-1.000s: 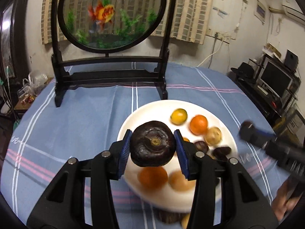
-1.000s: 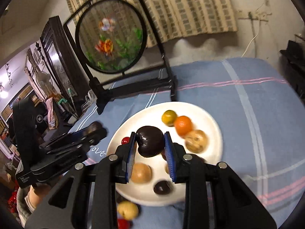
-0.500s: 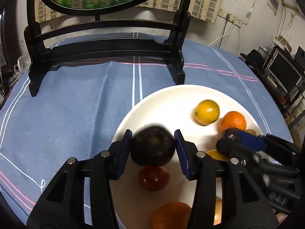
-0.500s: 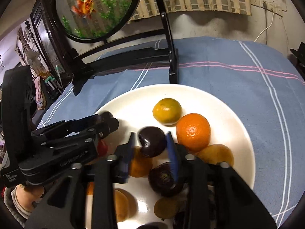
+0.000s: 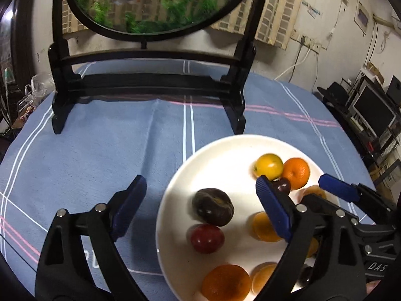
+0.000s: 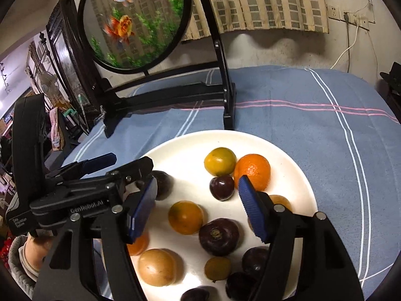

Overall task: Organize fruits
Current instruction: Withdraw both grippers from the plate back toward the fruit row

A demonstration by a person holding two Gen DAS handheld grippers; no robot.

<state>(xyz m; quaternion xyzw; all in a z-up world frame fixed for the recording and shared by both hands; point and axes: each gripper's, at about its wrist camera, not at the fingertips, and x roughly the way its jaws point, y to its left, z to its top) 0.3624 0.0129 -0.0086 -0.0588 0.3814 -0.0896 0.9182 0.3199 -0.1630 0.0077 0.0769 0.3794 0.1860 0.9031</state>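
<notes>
White and glossy, the plate [image 5: 175, 188] fills the lower right of my left wrist view, sitting on the blue striped tablecloth [image 5: 100, 150]. My left gripper [image 5: 200, 205] has its jaws opening, already spread wide, and grips nothing: the big dark purple fruit [image 5: 213, 210] lies on the plate between the blue pads, touching neither, with a red fruit [image 5: 207, 238] just below it. In my right wrist view, my right gripper [image 6: 198, 205] is opening too, about halfway, and is likewise empty; a small dark fruit [image 6: 221, 187] sits on the plate just beyond its fingertips, against an orange tangerine [image 6: 253, 170] and a yellow-green citrus [image 6: 220, 161]. An orange fruit [image 6: 185, 217] and a purple mangosteen [image 6: 218, 237] lie lower down between the fingers (both well clear of the pads). The framed goldfish screen [image 6: 135, 22] stands at the upper left, behind the plate.
</notes>
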